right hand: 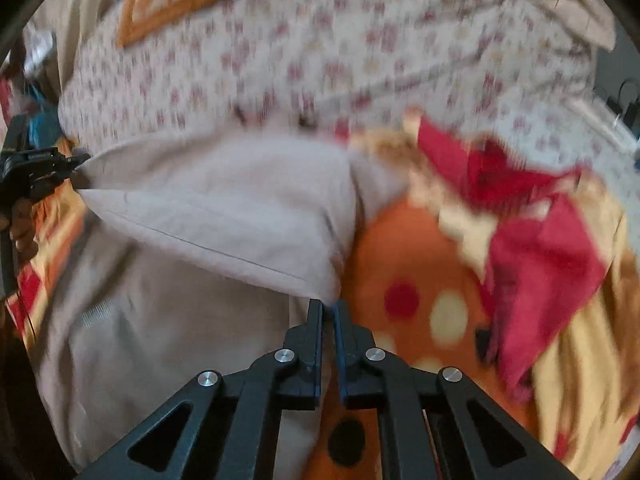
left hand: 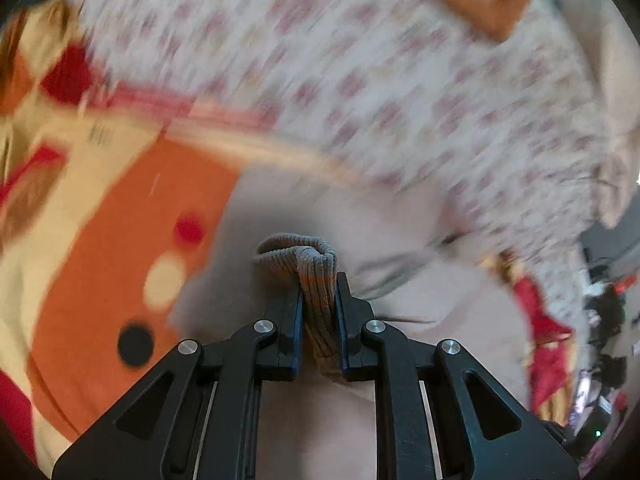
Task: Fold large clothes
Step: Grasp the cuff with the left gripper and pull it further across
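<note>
A: How do the jaws stand?

B: The left gripper (left hand: 319,280) is clamped on a ribbed cuff (left hand: 316,276) of the beige garment (right hand: 224,200). The right gripper (right hand: 329,308) has its jaws together on a corner of that garment.

A: Where does the garment lie?

B: On the orange dotted blanket (right hand: 404,264), with a floral sheet (right hand: 320,40) beyond the garment and a red cloth (right hand: 540,264) to its right.

A: Any writing?

B: A small dark mark on the blanket, too blurred to read.
</note>
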Tool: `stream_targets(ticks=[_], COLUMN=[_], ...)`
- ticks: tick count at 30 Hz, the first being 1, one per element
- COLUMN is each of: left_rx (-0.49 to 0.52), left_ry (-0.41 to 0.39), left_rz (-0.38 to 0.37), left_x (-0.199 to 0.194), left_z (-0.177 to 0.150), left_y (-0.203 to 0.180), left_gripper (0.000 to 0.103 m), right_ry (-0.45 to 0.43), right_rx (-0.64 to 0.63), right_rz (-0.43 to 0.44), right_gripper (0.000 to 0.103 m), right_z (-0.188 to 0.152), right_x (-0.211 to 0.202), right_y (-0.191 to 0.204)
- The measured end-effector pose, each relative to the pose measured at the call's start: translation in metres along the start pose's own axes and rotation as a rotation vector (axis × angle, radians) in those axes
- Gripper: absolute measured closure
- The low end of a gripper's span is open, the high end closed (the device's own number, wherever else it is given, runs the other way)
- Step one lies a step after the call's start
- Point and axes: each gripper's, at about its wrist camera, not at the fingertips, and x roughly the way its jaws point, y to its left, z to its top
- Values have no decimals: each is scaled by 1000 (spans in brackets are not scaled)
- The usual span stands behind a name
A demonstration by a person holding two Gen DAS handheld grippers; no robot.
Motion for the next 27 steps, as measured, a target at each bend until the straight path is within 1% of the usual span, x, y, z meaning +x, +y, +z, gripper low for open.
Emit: stream_targets(ticks=[1,2,4,5,6,7,8,9,10,12,14,15,19,20,21,22,23,25,26,27], left_rx=[-8,-18,-48,-49,-43,-33,-24,-15,-4,8,14,16,30,32,36,39,41,55,62,65], left_ry=[11,11,2,-4,-13,-24,-32,-37,-40,-42,-48,-52,-66,-67,-65,-54,-43,-34,-33,-30], left_rz=[3,-7,-49,-61,-61,-60,-60,-60,-58,-52,-56,-60,-75,-73,-70,-64,-64,-70,-70,-60], left_x=[7,8,5,2,-1,-4,-6,-8,-9,-8,-8,-8,-8,-6,-4,0,3,6,8,11], left_z=[-5,-6,-4,-1,1,3,5,6,7,11,16,19,27,28,29,30,29,26,23,21], left_y=[8,13,18,17,13,8,3,-1,-6,-11,-16,-18,-28,-30,-32,-34,-35,-34,-33,-30], left_gripper=[91,91,90,90,90,90,90,90,90,90,90,90,90,90,90,90,90,90,90,86], right_ry=[37,47,31,-1,-24,-47,-74,-92,-95,-62,-29,-24,-50,-40,-5,14,24,-3,-22,-33], right_rx=[-1,2,34,63,78,89,92,81,55,-12,-26,4,327,379,409,408,392,337,293,260], right_rz=[-4,8,47,62,65,64,58,49,44,42,30,51,299,330,318,290,267,240,211,178], right_gripper=[98,98,98,96,82,54,43,34,34,34,34,34,34,34,40,74,87,93,94,95], right_z=[-8,-12,-14,-12,-9,-5,0,4,7,14,19,22,29,30,31,31,30,25,23,19], right_x=[5,3,-8,-18,-23,-28,-31,-32,-30,-16,5,11,30,36,48,54,57,46,37,29], right_y=[-3,-5,-11,-16,-19,-20,-20,-16,-9,9,20,19,-16,-21,-27,-27,-26,-21,-17,-14])
